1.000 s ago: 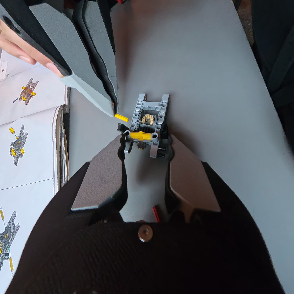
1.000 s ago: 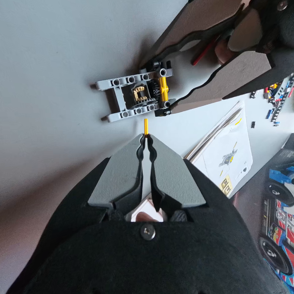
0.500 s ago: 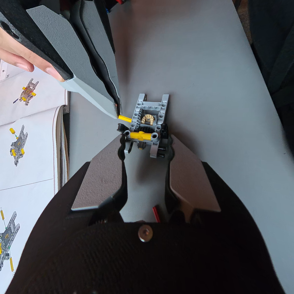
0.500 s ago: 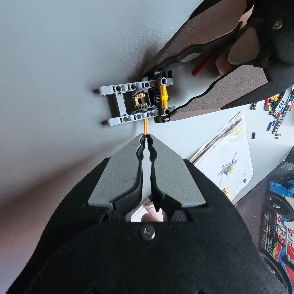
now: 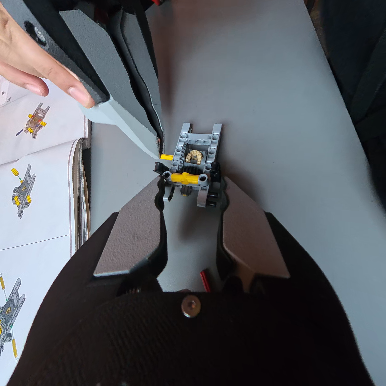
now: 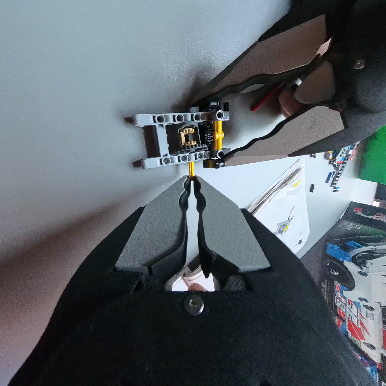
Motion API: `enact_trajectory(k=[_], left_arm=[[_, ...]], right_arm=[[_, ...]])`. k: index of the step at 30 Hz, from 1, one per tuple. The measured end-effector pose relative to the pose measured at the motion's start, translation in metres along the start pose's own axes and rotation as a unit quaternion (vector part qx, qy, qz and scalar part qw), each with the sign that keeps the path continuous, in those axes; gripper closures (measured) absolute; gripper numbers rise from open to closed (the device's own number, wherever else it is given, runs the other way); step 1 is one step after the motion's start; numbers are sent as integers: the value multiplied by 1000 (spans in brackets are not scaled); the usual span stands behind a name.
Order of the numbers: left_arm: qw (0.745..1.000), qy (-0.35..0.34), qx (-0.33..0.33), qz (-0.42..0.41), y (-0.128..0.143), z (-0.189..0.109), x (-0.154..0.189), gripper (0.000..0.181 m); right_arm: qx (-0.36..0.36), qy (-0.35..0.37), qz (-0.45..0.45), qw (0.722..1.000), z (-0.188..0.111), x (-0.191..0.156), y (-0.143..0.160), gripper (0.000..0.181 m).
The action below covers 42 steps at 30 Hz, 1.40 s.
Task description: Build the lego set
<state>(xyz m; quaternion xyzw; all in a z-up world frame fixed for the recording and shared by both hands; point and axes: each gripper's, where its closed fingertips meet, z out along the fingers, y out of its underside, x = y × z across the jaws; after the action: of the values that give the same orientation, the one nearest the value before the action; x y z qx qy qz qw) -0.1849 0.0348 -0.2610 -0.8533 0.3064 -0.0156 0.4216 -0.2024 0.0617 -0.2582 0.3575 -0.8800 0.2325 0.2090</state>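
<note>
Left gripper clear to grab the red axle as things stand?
Probably not. The left gripper brackets the frame, and the red axle lies back by its palm, behind the jaws; it would have to let go and back off first.

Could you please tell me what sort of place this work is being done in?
Probably a hobby or work desk indoors: a plain grey table with an open instruction booklet, the printed set box and loose small parts near its edge.

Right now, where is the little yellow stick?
The yellow stick is pinched at the tips of the right gripper, in the middle of the right wrist view, with its far end poking into the near side beam of the grey lego frame.
</note>
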Motion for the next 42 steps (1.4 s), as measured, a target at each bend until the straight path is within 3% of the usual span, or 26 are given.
enact_trajectory(k=[18, 33, 42], left_arm=[[1000, 5, -1, -4, 0, 1, 0, 130], [1000, 14, -1, -6, 1, 1, 1, 130], [1000, 12, -1, -6, 1, 1, 0, 130]], right_arm=[[7, 52, 8, 999, 2, 1, -2, 181], [88, 78, 83, 990, 5, -1, -4, 181], [66, 86, 57, 992, 3, -1, -4, 181]])
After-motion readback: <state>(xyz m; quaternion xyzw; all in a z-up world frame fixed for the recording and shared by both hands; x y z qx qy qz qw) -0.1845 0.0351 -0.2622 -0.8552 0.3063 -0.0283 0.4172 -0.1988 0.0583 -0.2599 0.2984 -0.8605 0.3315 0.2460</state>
